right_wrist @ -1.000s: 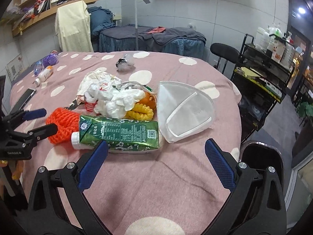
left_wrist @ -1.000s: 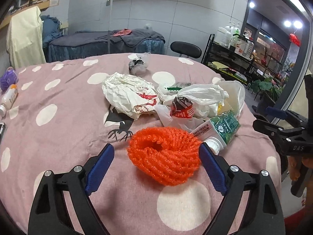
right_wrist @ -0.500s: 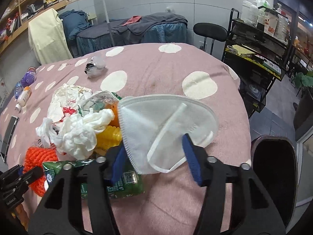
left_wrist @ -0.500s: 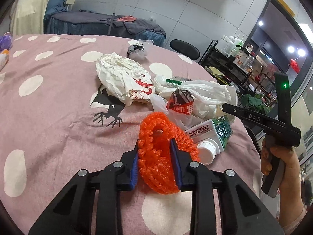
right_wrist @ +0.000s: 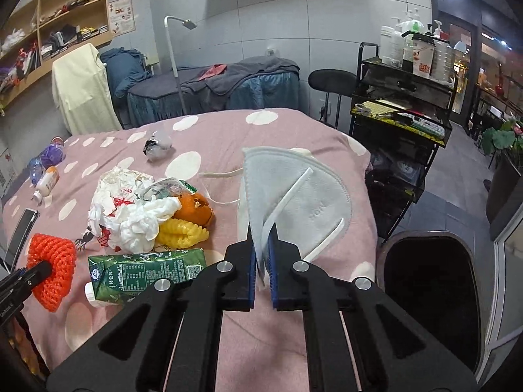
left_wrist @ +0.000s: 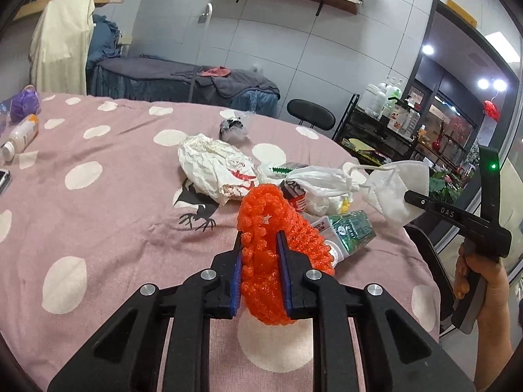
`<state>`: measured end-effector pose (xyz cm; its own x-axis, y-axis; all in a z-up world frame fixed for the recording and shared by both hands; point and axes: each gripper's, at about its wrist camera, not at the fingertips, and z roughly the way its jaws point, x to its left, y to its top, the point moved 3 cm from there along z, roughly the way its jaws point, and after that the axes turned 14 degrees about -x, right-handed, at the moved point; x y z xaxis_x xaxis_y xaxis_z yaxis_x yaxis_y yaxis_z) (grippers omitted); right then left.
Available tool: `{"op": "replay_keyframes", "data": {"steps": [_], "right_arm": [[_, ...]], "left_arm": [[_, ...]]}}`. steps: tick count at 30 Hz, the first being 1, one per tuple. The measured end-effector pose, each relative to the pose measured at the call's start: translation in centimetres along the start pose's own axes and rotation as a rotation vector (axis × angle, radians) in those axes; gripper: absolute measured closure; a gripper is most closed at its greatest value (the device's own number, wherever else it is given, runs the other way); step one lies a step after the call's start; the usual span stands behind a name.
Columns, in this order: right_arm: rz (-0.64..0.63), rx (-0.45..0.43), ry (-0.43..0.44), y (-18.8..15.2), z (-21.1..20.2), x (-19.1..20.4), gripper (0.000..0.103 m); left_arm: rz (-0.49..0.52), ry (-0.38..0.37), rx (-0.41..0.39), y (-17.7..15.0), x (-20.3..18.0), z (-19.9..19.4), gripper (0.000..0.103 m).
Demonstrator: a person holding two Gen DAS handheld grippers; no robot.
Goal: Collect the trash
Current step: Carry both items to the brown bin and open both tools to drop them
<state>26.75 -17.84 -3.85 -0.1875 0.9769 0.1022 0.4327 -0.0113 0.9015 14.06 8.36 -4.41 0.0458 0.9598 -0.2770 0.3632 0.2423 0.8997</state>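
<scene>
An orange foam net [left_wrist: 264,205] is lifted off the pink dotted tablecloth [left_wrist: 98,215]. My left gripper [left_wrist: 260,236] is closing on it, and its blue pads press into the net on both sides. In the right wrist view a white face mask [right_wrist: 310,202] stands up between the pads of my right gripper [right_wrist: 261,228], whose jaws are closing tight on its folded edge. The mask [left_wrist: 392,192] also shows at the right of the left wrist view, hanging from the right gripper [left_wrist: 408,197]. A green carton [right_wrist: 147,271] lies on the table between the two grippers.
A heap of trash lies mid-table: crumpled white paper [left_wrist: 212,166], a tied white bag [right_wrist: 140,222], orange peel [right_wrist: 196,209] and a yellow foam net [right_wrist: 179,233]. A black bin [right_wrist: 428,281] stands off the table's right edge. Bottles [left_wrist: 19,134] and a phone [right_wrist: 23,228] lie at the left.
Both grippers went from wide open to closed, the left on the orange net, the right on the mask. Both items have come up off the cloth.
</scene>
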Motion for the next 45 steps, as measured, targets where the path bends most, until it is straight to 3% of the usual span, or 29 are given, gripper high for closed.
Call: {"op": "replay_keyframes", "data": {"steps": [11,20,29,37,39,41,42,45], "right_arm": [[0.051,-0.117,-0.05,-0.1,-7.3,-3.3,0.096],[0.117,-0.128,-0.207,-1.7,-10.8,-9.7,0.096],[0.197,0.013,-0.369,-7.1,-9.9,-17.2,0.096],[0.274,0.184,-0.423,-13.3,-6.5,-21.1,0.095],[0.292,0.198,-0.424,-14.2,-6.1,-21.4,0.086],[0.286,0.199,-0.434,-14.8,-6.1,-21.5,0.063],[0.283,0.19,-0.445,-14.8,-6.2,-21.4,0.045],[0.268,0.163,-0.464,-14.8,-6.9,-21.2,0.041]], "left_arm": [[0.036,-0.119,-0.049,1.5,-4.7,-1.7,0.085],[0.104,-0.255,-0.026,0.9,-10.7,-0.7,0.084],[0.152,-0.411,0.063,-1.2,-16.9,1.7,0.084],[0.196,-0.486,0.143,-3.5,-21.2,3.8,0.084],[0.213,-0.498,0.16,-4.0,-22.2,4.3,0.084],[0.224,-0.51,0.173,-4.3,-23.0,4.6,0.084],[0.227,-0.518,0.181,-4.5,-23.5,4.7,0.084],[0.232,-0.534,0.199,-4.9,-24.4,4.8,0.084]]}}
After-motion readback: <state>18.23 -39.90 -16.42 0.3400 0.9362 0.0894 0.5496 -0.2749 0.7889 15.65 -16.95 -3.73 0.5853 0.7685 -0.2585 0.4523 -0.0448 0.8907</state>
